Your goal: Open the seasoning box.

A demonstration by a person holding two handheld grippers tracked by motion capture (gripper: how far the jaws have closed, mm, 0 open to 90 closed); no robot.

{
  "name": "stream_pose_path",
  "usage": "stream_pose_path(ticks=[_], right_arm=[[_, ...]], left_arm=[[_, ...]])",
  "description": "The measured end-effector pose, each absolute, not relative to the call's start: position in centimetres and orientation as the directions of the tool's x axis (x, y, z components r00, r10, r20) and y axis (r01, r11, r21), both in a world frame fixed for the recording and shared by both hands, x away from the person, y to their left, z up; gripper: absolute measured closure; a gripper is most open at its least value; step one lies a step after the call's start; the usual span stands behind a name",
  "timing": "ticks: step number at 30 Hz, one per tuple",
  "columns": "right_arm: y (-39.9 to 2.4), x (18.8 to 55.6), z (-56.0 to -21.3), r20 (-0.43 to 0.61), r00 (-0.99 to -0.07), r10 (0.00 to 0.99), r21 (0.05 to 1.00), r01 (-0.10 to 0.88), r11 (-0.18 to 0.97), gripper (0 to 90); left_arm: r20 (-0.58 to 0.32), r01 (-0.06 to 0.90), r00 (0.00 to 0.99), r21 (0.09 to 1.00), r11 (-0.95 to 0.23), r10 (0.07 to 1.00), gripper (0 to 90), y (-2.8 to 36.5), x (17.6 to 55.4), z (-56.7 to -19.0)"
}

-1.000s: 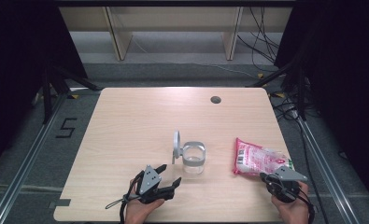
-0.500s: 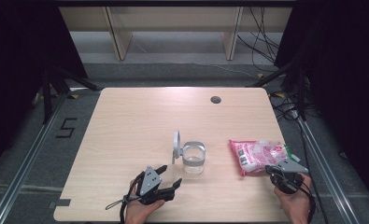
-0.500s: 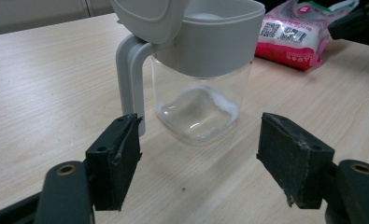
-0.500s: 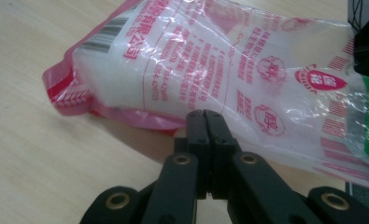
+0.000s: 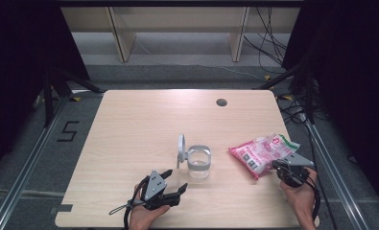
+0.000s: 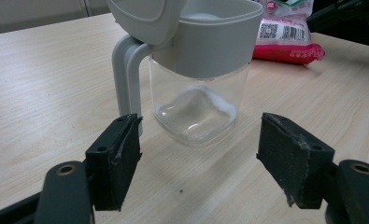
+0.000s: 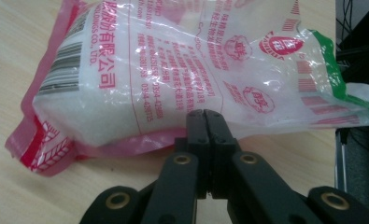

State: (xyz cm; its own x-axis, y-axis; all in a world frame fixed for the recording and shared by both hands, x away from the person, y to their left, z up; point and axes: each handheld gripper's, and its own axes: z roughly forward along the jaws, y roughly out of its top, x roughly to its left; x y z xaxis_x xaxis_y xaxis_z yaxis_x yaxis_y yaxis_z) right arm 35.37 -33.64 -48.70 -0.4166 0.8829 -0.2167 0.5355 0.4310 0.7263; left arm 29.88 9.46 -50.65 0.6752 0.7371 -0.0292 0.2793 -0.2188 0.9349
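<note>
A clear glass jar [image 5: 198, 163] with a grey collar and its hinged lid [image 5: 181, 149] flipped up stands mid-table. My left gripper [image 5: 175, 180] rests just in front of it, open, with nothing between its pads. In the left gripper view the jar [image 6: 198, 93] stands a short way beyond the jaws of that gripper [image 6: 201, 154]. A pink and clear bag of white grains [image 5: 261, 152] lies to the right of the jar. My right gripper [image 5: 284, 168] is shut, its tips on the near edge of the bag [image 7: 173, 70]. The right gripper [image 7: 205, 116] seems to pinch the thin film there.
A round cable hole [image 5: 221, 102] sits near the table's far edge. The wooden table [image 5: 144, 124] has bare room at the left and back. Wooden shelf legs and cables stand on the floor behind it. Metal rails run along both sides.
My right hand has moved away from the near edge, and the bag has turned with it, its left end swinging toward the jar. The left gripper and the jar have stayed put.
</note>
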Motion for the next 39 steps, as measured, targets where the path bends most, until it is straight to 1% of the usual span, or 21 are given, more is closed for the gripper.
stream_pose_path(ticks=[6, 7, 9, 13, 14, 18, 22, 23, 26, 27, 28, 29, 30, 31, 32, 33, 35, 36, 37, 38, 39], right_arm=[[-33.7, 36.2, -48.8, -0.184, -0.405, 0.896, 0.731, 0.553, 0.4, 90.0], [-33.8, 36.3, -48.9, -0.164, -0.426, 0.89, 0.731, 0.553, 0.399, 90.0], [-33.7, 36.4, -49.0, -0.152, -0.39, 0.908, 0.743, 0.561, 0.365, 90.0], [-34.5, 36.1, -48.7, -0.112, -0.388, 0.915, 0.759, 0.561, 0.331, 90.0], [-34.5, 36.0, -48.7, -0.122, -0.356, 0.926, 0.763, 0.563, 0.317, 89.6], [-35.4, 35.4, -48.3, -0.071, -0.317, 0.946, 0.781, 0.572, 0.25, 81.7], [-36.2, 35.2, -48.2, -0.031, -0.267, 0.963, 0.799, 0.573, 0.184, 67.1], [-35.9, 35.0, -48.2, 0.018, -0.212, 0.977, 0.8, 0.59, 0.113, 62.6], [-36.6, 35.3, -48.2, 0.038, -0.216, 0.976, 0.815, 0.572, 0.095, 52.7], [-36.5, 35.2, -48.2, 0.05, -0.203, 0.978, 0.807, 0.585, 0.08, 50.7], [-36.7, 35.3, -48.3, 0.039, -0.21, 0.977, 0.816, 0.57, 0.09, 48.6], [-36.3, 35.2, -48.3, 0.099, -0.158, 0.983, 0.806, 0.592, 0.014, 46.7], [-36.8, 35.5, -48.4, 0.071, -0.191, 0.979, 0.815, 0.577, 0.053, 45.6], [-36.8, 35.6, -48.4, 0.057, -0.186, 0.981, 0.816, 0.575, 0.061, 44.7], [-36.3, 35.4, -48.4, 0.113, -0.149, 0.982, 0.805, 0.593, -0.003, 43.6], [-36.9, 35.7, -48.4, 0.079, -0.192, 0.978, 0.816, 0.576, 0.047, 42.9], [-36.5, 35.7, -48.4, 0.144, -0.14, 0.98, 0.811, 0.584, -0.036, 40.8], [-36.7, 35.9, -48.5, 0.13, -0.139, 0.982, 0.816, 0.578, -0.027, 39.8], [-36.7, 35.9, -48.5, 0.158, -0.129, 0.979, 0.811, 0.583, -0.054, 39.8], [-37.2, 36.1, -48.6, 0.133, -0.155, 0.979, 0.826, 0.562, -0.024, 39.4], [-36.9, 36.0, -48.5, 0.193, -0.125, 0.973, 0.807, 0.584, -0.085, 38.9]], left_arm=[[-0.039, 0.277, 0.677, 0.939, -0.206, 0.735, 29.1, 9.6, 29.9, -50.7], [-0.041, 0.279, 0.678, 0.938, -0.205, 0.734, 29.0, 9.6, 29.9, -50.7], [-0.037, 0.281, 0.67, 0.937, -0.207, 0.741, 29.1, 9.7, 29.9, -50.6], [-0.038, 0.28, 0.671, 0.938, -0.206, 0.74, 29.0, 9.8, 29.8, -50.6], [-0.043, 0.276, 0.674, 0.941, -0.197, 0.738, 29.0, 9.8, 29.9, -50.6], [0.0, 0.256, 0.684, 0.936, -0.241, 0.73, 28.8, 9.9, 30.0, -50.6], [0.002, 0.254, 0.685, 0.937, -0.241, 0.729, 28.7, 9.9, 30.0, -50.6], [-0.03, 0.276, 0.674, 0.937, -0.215, 0.738, 28.7, 9.7, 29.8, -50.7], [-0.035, 0.283, 0.671, 0.935, -0.213, 0.741, 28.7, 9.8, 29.8, -50.6], [-0.004, 0.257, 0.683, 0.937, -0.235, 0.73, 28.7, 9.9, 30.0, -50.6], [-0.032, 0.281, 0.672, 0.936, -0.214, 0.74, 28.7, 9.8, 29.9, -50.7], [-0.036, 0.279, 0.674, 0.937, -0.209, 0.738, 28.7, 9.7, 29.9, -50.8], [-0.037, 0.281, 0.674, 0.936, -0.21, 0.738, 28.6, 9.8, 29.9, -50.8], [-0.04, 0.284, 0.673, 0.936, -0.208, 0.739, 28.6, 9.8, 29.9, -50.8], [-0.037, 0.281, 0.674, 0.937, -0.209, 0.738, 28.6, 9.9, 29.9, -50.7], [-0.033, 0.283, 0.669, 0.935, -0.213, 0.743, 28.6, 9.9, 29.9, -50.7], [-0.037, 0.281, 0.672, 0.937, -0.208, 0.739, 28.5, 9.8, 29.9, -50.8], [-0.04, 0.282, 0.67, 0.938, -0.204, 0.741, 28.5, 9.8, 29.9, -50.8], [-0.04, 0.284, 0.673, 0.936, -0.209, 0.739, 28.5, 9.8, 29.8, -50.8], [-0.038, 0.283, 0.674, 0.936, -0.21, 0.737, 28.4, 9.8, 29.9, -50.7], [-0.04, 0.283, 0.675, 0.936, -0.208, 0.736, 28.4, 9.8, 29.9, -50.7]])
